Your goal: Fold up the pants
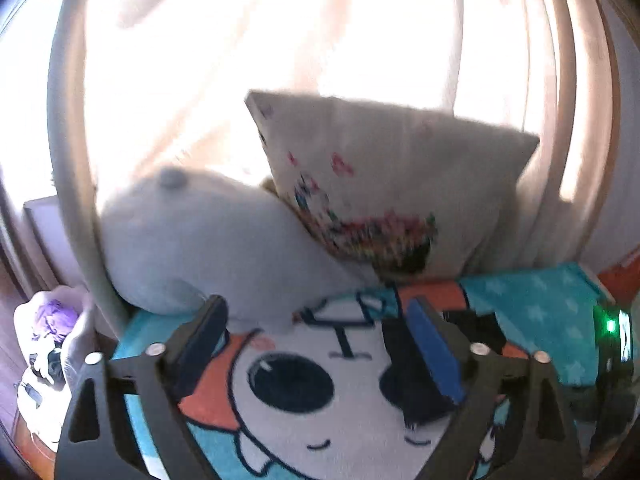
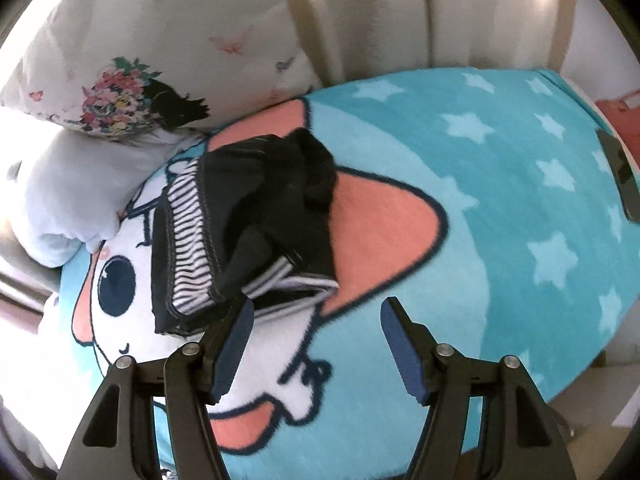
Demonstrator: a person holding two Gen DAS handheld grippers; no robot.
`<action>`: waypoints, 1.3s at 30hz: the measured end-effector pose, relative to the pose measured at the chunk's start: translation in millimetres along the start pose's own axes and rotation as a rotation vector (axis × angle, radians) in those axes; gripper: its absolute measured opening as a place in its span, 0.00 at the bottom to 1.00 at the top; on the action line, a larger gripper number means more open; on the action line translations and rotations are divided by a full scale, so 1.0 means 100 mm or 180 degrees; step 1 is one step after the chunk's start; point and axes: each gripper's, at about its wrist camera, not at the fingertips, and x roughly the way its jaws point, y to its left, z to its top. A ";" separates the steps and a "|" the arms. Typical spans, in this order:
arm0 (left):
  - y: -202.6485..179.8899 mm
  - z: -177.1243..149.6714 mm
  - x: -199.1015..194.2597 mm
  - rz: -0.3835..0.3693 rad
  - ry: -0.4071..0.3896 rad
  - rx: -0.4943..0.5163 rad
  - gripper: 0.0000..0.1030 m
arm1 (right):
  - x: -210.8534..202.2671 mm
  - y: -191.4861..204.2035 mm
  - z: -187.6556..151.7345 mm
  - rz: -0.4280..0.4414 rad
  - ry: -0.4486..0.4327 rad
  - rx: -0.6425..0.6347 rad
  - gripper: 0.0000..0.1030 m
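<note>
The black pants with a black-and-white striped lining (image 2: 244, 224) lie in a bunched, partly folded heap on the teal fleece blanket printed with white stars and a white cartoon cat face (image 2: 500, 208). In the right wrist view the heap sits at about 10 o'clock from the right gripper (image 2: 316, 348), covering part of the cat's face and touching the edge of its salmon-pink ear.

The right gripper's 2 fingers (image 2: 394, 344) stand wide apart with nothing between them; the left blue pad is just beside the heap's near striped edge, but I cannot tell if it touches.

The left gripper (image 1: 316, 344) also has its fingers (image 1: 434, 352) spread apart, empty, above the cat's 2 dark eyes. In the left wrist view a dark patch that may be the pants shows behind the right finger at 3 o'clock.

At 12 o'clock, at the head of the bed, a white pillow with a floral print and small butterflies (image 2: 132, 64) leans on a plain pale grey-white pillow (image 2: 76, 184). Behind them hang cream curtains (image 1: 240, 60), brightly backlit. A flat black device (image 2: 620, 176) lies at the blanket's 3 o'clock edge.
</note>
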 end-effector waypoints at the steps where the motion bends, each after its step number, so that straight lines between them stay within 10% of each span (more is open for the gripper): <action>1: 0.00 0.02 -0.03 0.0022 -0.0039 -0.0019 0.97 | -0.02 -0.02 -0.02 -0.0016 0.0001 0.0013 0.68; 7: -0.20 0.15 -0.04 0.0300 -0.0083 0.0170 1.00 | -0.14 0.02 -0.03 -0.0092 -0.0102 -0.0209 0.69; 24: -1.13 -0.58 0.54 0.0103 0.1517 0.0462 1.00 | 0.19 -0.11 0.14 0.0080 0.0205 -0.0733 0.72; 39: -1.38 -0.86 0.70 -0.0107 0.1878 0.0459 1.00 | 0.35 -0.36 0.12 0.0035 0.0404 -0.0737 0.74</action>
